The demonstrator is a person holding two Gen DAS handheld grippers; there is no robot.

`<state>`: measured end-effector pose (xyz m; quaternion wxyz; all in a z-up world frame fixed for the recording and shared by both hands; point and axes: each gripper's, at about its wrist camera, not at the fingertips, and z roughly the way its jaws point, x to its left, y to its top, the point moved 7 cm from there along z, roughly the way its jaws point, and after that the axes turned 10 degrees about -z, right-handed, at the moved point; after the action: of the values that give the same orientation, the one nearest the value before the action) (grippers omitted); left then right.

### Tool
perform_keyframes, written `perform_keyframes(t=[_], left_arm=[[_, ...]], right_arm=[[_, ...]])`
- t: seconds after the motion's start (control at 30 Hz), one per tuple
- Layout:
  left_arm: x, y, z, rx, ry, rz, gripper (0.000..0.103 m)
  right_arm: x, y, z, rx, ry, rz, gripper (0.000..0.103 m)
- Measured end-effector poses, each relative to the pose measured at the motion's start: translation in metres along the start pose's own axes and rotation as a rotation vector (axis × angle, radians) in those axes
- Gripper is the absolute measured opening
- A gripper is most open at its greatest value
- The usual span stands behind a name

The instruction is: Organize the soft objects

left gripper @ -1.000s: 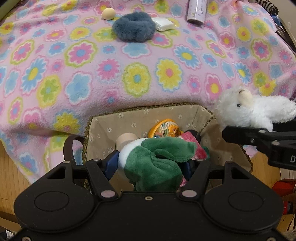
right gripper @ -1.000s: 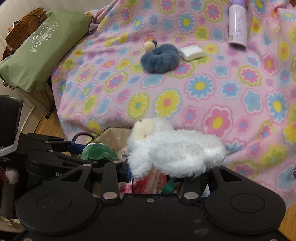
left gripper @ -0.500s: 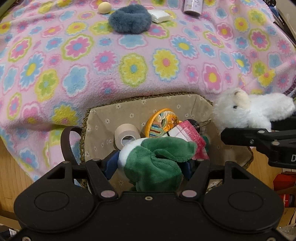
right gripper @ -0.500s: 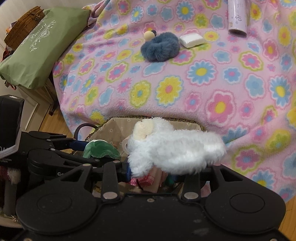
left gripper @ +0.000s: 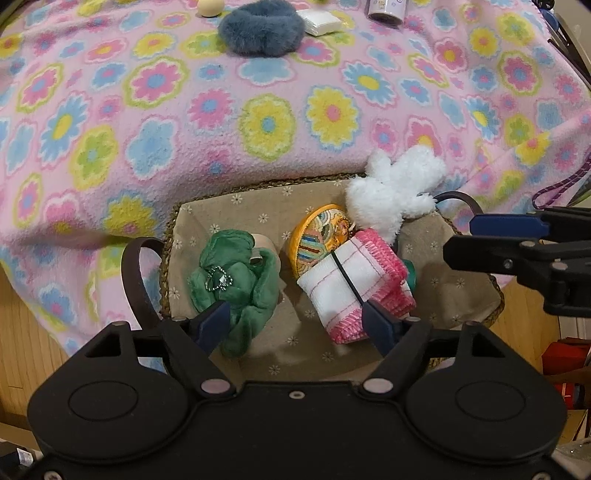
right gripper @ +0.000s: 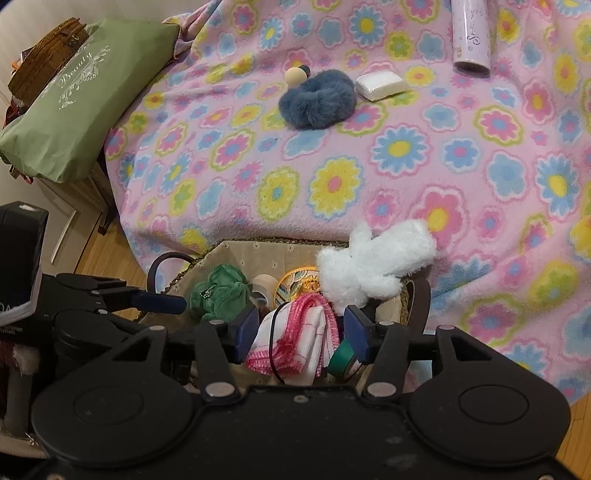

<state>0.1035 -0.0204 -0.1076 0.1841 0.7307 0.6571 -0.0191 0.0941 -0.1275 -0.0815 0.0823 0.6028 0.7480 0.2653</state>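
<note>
A lined woven basket sits at the near edge of the flowered blanket. Inside it lie a green plush toy, a pink-edged white cloth bundle and a round patterned tin. A white plush toy rests on the basket's far right rim. My left gripper hangs over the basket, its jaws opening, with nothing pressed between them. My right gripper is likewise opening above the cloth bundle, free of the white toy.
Farther back on the blanket lie a blue furry scrunchie, a wooden ball, a small white packet and a lilac bottle. A green bag stands at the left. A tape roll lies in the basket.
Both grippers let go: the green plush dropped from the left one into the basket, and the white plush fell from the right one onto the basket's far right rim.
</note>
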Motion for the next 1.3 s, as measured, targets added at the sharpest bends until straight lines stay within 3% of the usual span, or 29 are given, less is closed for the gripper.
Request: perform_keyframes(t=[0.17, 0.43, 0.73, 1.3], left_arm=[[0.000, 0.004, -0.003, -0.018, 0.003, 0.005, 0.074], [0.006, 0.035, -0.013, -0.121, 0.026, 0.001, 0.074], [0.019, 0.094, -0.021, -0.306, 0.074, -0.011, 0.077], [0.064, 0.206, 0.018, -0.544, 0.185, -0.038, 0.077]], right_arm=[[-0.004, 0.006, 0.000, -0.022, -0.017, 0.008, 0.052], [-0.018, 0.029, 0.001, -0.103, -0.096, 0.008, 0.055], [-0.045, 0.071, 0.006, -0.221, -0.210, 0.010, 0.059], [-0.093, 0.147, 0.060, -0.349, -0.344, -0.013, 0.064]])
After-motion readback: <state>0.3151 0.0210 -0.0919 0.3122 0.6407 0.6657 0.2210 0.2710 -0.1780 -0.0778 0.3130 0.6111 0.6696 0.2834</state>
